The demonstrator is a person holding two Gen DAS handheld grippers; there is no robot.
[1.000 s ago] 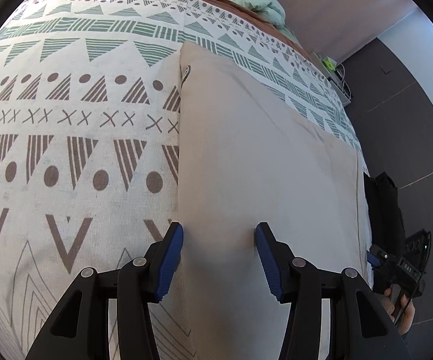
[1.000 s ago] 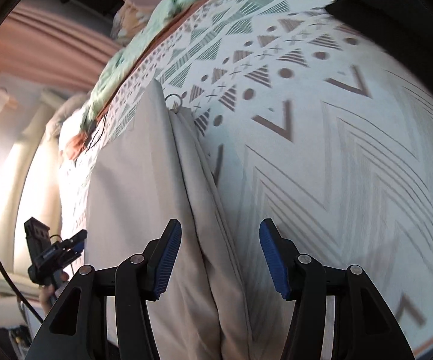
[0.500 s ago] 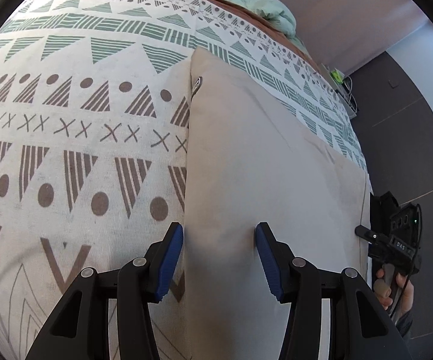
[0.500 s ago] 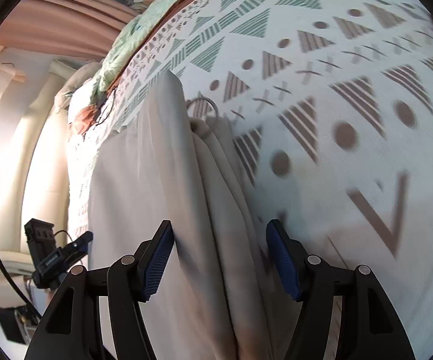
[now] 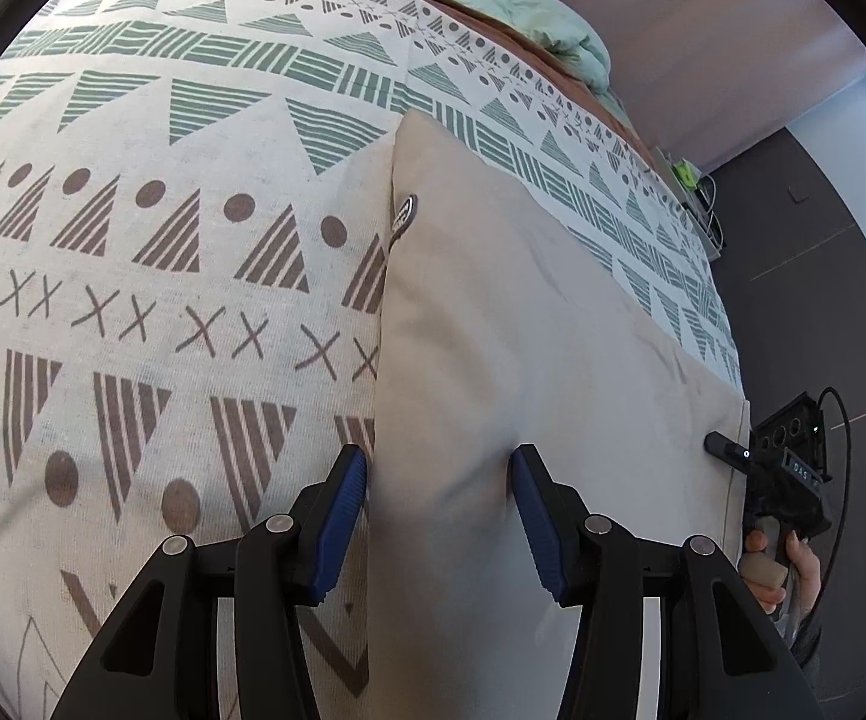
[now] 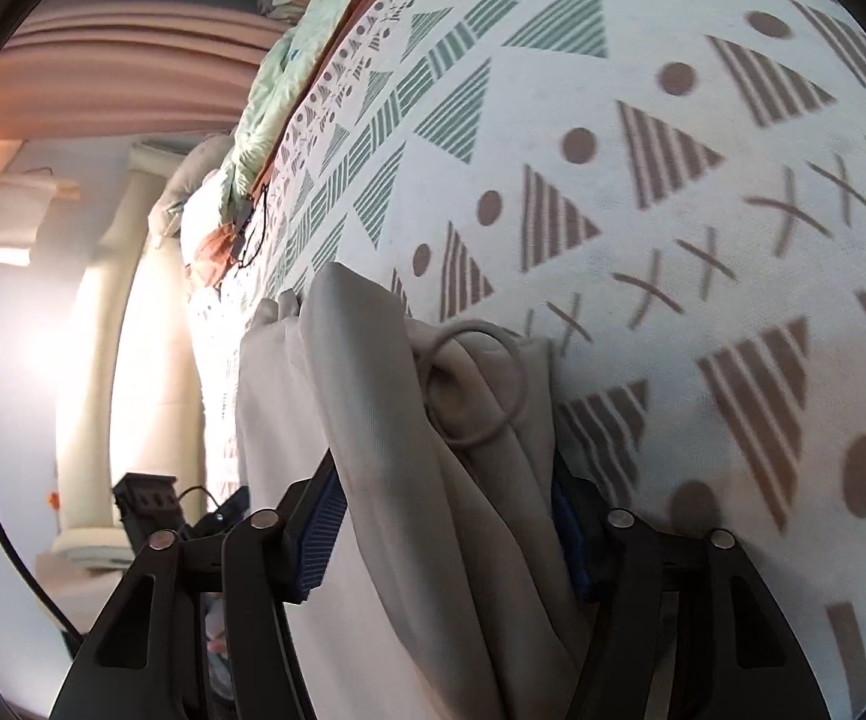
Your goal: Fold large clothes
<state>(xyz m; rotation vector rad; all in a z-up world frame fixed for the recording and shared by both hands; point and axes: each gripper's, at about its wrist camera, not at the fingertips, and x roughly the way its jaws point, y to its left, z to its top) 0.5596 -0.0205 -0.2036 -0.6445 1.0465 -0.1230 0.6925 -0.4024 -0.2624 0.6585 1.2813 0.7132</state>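
The beige cloth (image 5: 529,360) lies on the bed (image 5: 133,240). The left claw (image 5: 439,516) is wide over its edge. The right claw (image 6: 448,531) is wide around bunched folds by the ring (image 6: 475,384). Pinch every layer, then lift evenly.

White letters on the black handheld device (image 5: 793,471) at the bed's edge are too small to read.
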